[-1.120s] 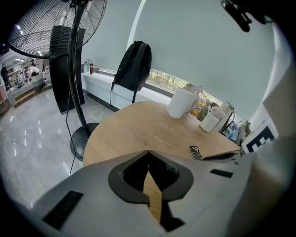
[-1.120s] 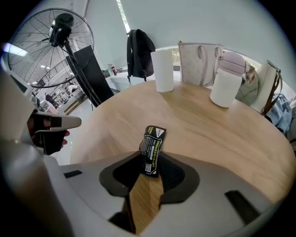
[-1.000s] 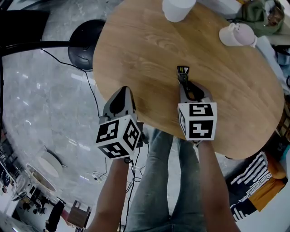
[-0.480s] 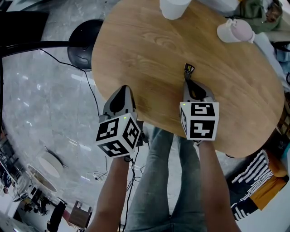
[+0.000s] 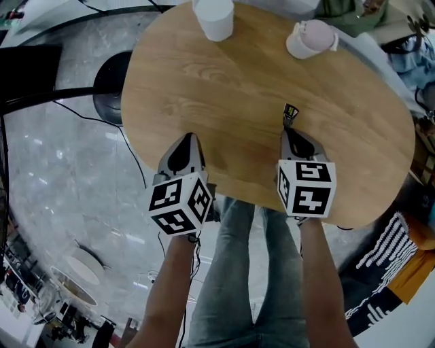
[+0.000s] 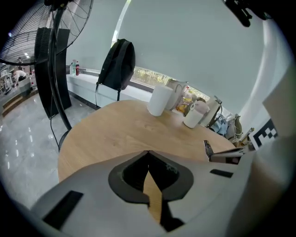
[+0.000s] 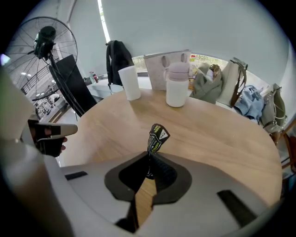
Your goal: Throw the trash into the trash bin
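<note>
A small black and green wrapper (image 7: 157, 136) sticks up from the tips of my right gripper (image 7: 149, 155), which is shut on its lower end after its jaws have just been closing. In the head view the wrapper (image 5: 290, 112) is above the near right part of the round wooden table (image 5: 224, 88), with the right gripper (image 5: 289, 129) just behind it. My left gripper (image 5: 187, 139) is at the table's near edge, with its jaws shut and nothing between them (image 6: 148, 152). No trash bin is in view.
A white cup (image 5: 213, 17) and a white jug with a pink lid (image 5: 309, 39) stand at the table's far side. A standing fan's black base (image 5: 109, 78) and cable are on the floor to the left. Bags (image 7: 217, 78) and a backpack (image 6: 118, 62) lie beyond the table.
The right gripper closed on the wrapper and lifted it off the table, moving a little to the right. The left gripper shifted slightly toward the table edge.
</note>
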`<state>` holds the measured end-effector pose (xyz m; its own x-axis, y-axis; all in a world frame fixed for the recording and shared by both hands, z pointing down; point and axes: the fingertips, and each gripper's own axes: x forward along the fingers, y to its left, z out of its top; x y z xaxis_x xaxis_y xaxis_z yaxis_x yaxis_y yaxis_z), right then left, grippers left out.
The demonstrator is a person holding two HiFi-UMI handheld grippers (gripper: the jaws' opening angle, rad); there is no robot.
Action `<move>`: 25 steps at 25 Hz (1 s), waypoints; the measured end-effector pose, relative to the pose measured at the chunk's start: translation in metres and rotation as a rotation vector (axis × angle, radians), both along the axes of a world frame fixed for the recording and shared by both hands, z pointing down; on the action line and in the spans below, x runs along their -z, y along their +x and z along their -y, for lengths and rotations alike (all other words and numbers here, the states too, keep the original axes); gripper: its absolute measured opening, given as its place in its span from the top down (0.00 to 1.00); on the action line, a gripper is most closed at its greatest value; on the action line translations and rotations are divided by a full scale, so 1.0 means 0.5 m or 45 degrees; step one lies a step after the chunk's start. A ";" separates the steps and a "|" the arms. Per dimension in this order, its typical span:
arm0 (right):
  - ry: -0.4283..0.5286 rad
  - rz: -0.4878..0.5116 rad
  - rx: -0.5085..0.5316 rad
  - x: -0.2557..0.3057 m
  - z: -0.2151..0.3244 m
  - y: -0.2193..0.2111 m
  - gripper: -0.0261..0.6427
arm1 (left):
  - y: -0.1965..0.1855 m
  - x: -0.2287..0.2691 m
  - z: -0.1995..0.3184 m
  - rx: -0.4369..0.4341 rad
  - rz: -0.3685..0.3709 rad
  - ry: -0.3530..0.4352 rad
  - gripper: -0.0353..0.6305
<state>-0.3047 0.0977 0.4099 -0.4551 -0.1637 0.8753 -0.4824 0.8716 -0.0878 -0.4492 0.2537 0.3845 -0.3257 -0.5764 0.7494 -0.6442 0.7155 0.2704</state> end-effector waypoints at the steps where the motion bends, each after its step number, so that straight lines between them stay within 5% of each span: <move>1: 0.001 0.001 -0.020 0.007 0.010 0.015 0.93 | 0.010 0.005 0.014 -0.018 0.000 0.005 0.92; 17: 0.015 -0.004 -0.502 0.068 0.154 0.370 0.93 | 0.277 0.042 0.279 -0.473 -0.005 0.074 0.92; 25: 0.009 -0.036 -0.705 0.067 0.186 0.572 0.93 | 0.432 0.029 0.348 -0.614 -0.033 0.047 0.92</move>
